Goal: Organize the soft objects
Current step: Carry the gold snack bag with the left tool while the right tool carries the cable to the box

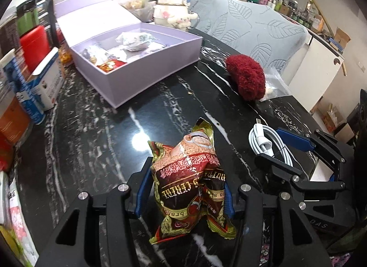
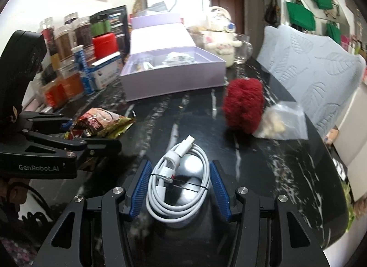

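Two grippers work low in frame: the left gripper [image 1: 183,193] is clamped on a crumpled snack packet [image 1: 190,179], the right gripper [image 2: 179,189] pinches a coiled white cable [image 2: 179,189].

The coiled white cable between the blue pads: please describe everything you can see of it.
The coiled white charging cable is a smooth, plastic-looking cord wound in an oval loop of several turns. A thin dark tie crosses the coil, and a white strap wraps the two ends. One white plug points away from the camera, toward the lilac box. It lies flat, between the blue ribbed pads of the right gripper, which touch its sides. Below it is the black marble-pattern table; whether it rests on it or is lifted is unclear.
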Action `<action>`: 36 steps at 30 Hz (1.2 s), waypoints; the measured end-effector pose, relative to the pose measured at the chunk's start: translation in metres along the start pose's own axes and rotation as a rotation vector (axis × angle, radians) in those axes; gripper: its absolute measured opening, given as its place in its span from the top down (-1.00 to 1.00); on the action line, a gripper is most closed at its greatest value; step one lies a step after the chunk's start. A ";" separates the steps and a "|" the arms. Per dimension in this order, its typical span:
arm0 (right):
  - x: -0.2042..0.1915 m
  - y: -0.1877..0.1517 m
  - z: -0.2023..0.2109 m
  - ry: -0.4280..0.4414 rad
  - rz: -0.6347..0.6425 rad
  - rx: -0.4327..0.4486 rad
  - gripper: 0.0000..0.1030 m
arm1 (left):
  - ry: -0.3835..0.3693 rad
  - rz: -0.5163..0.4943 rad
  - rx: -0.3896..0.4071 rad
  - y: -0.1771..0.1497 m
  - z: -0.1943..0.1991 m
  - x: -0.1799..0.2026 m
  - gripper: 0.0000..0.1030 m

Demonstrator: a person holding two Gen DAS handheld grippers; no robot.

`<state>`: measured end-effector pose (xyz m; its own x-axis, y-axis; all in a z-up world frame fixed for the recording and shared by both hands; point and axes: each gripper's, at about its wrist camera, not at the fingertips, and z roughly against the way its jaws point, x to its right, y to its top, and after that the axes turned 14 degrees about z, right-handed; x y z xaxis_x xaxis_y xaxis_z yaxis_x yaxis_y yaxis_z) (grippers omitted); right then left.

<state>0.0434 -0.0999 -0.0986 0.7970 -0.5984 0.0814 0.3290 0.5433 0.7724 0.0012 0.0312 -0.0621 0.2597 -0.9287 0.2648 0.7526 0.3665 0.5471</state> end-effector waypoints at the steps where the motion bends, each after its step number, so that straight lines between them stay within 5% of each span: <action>1: -0.002 0.002 0.000 0.008 0.006 0.004 -0.01 | 0.004 0.005 0.005 0.000 0.002 -0.002 0.01; 18: -0.041 0.042 -0.008 0.165 0.131 0.088 -0.01 | 0.084 0.129 0.116 0.005 0.043 -0.049 0.01; 36: -0.050 0.102 -0.009 0.180 0.261 0.204 -0.01 | 0.119 0.142 0.259 0.051 0.072 -0.069 0.01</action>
<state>0.0414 -0.0091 -0.0295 0.9230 -0.3324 0.1937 0.0101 0.5243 0.8515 -0.0216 0.1177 0.0044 0.4312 -0.8620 0.2666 0.5285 0.4808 0.6996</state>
